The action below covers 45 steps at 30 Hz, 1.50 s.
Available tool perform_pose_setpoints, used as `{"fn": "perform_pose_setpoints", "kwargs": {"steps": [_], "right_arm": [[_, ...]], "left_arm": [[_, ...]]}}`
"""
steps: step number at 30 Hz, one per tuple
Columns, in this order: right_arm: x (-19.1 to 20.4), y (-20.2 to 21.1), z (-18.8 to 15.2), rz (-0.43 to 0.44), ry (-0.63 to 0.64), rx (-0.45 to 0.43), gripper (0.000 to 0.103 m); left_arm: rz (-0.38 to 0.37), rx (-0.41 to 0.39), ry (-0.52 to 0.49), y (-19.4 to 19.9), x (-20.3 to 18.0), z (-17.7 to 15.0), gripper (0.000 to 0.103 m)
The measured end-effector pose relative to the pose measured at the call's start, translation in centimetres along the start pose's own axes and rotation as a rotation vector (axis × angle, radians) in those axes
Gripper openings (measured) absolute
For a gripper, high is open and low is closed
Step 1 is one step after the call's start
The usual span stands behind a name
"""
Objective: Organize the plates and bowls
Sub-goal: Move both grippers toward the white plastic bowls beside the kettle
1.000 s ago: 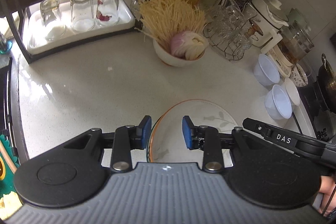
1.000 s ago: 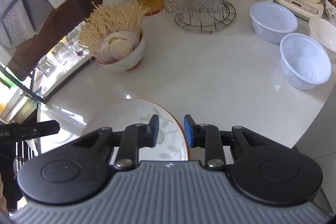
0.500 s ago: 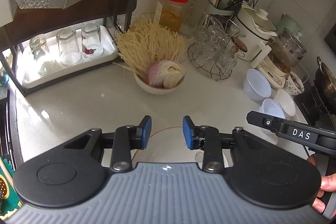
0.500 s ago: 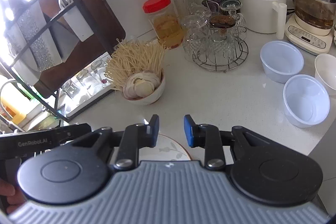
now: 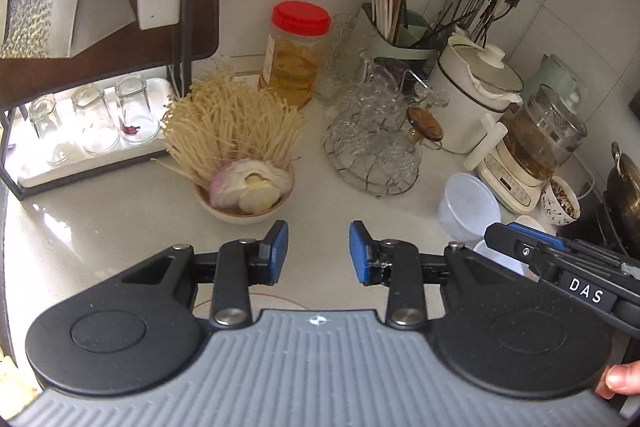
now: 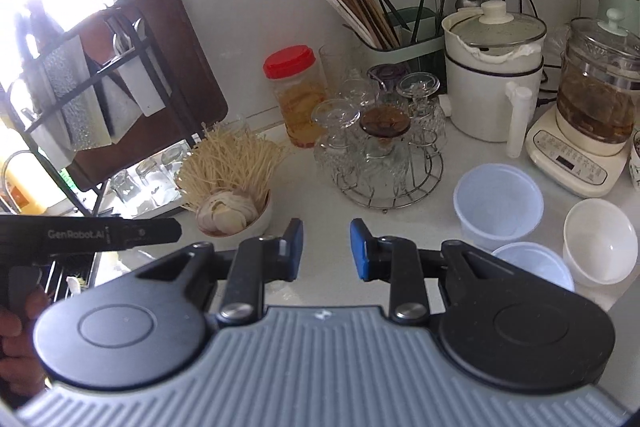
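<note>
Plastic bowls look like the easiest thing to knock around from here

White counter (image 5: pixel 100 227) is packed, so here's where I think this could go sideways. Both claws are up over the counter with nothing between the pads. The left gripper (image 5: pixel 319 251) sits part way apart, empty, and the right gripper (image 6: pixel 326 249) is a bit narrower, also empty.

Task stuff: 2 bluish plastic bowls, the far one (image 6: pixel 498 205) and the near one (image 6: pixel 536 263), sit on the right side of the counter, with a white bowl (image 6: pixel 600 241) just beside them. A thin curve of plate rim (image 5: pixel 256 301) shows under the left claw, most of it hidden by the claw body, so I can't tell how it's lying.

My worries:
1. Those plastic bowls look light. A pad pushing on one wall would probably skate it into the white bowl or toward the counter edge instead of gripping it.
2. The near plastic bowl is half hidden under the right claw, so lining up on its rim is guesswork.
3. The rack of glasses (image 6: pixel 380 155) and the noodle bowl (image 5: pixel 244 195) sit right ahead. A wide swing could clip either one.
4. Both claws are close together, so reaching across could bump them.
</note>
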State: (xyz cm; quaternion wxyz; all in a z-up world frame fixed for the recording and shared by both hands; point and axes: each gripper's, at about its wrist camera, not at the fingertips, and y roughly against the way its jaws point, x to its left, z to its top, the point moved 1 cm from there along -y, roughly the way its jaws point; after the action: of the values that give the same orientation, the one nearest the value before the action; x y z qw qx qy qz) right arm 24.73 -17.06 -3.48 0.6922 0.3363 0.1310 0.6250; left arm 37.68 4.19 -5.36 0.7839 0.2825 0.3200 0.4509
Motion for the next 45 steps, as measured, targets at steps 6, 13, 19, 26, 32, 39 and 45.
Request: {"fn": "perform_pose_setpoints", "kwargs": {"steps": [6,13,19,26,32,39,45], "right_arm": [[-3.5,1.0,0.5,-0.016,0.005,-0.016,0.03],[-8.3,1.7,0.6,-0.035,-0.032,-0.018,0.03],[-12.7,1.6,-0.6,-0.032,-0.063,0.006,0.044],[-16.8,1.6,-2.5,-0.029,-0.131,0.044,0.052],[-20.1,0.1,-4.2,-0.032,-0.257,0.091,0.095],[-22.8,-0.4,-6.2,0.004,-0.389,0.132,0.094],[-24.7,-0.7,-7.2,0.03,-0.507,0.149,0.094]], "left_arm": [[0.008,-0.012,-0.017,-0.2,-4.3,-0.3,0.041],[0.01,0.007,-0.009,-1.6,-8.8,-0.9,0.054],[-0.011,0.003,-0.025,-3.4,-12.8,-2.2,0.063],[-0.047,0.031,-0.023,-5.9,-15.3,-4.3,0.067],[-0.095,0.109,0.008,-8.5,-16.1,-6.3,0.068],[-0.106,0.164,0.033,-11.3,-16.8,-7.2,0.068],[-0.126,0.213,0.052,-12.4,-17.4,-7.8,0.068]]}}
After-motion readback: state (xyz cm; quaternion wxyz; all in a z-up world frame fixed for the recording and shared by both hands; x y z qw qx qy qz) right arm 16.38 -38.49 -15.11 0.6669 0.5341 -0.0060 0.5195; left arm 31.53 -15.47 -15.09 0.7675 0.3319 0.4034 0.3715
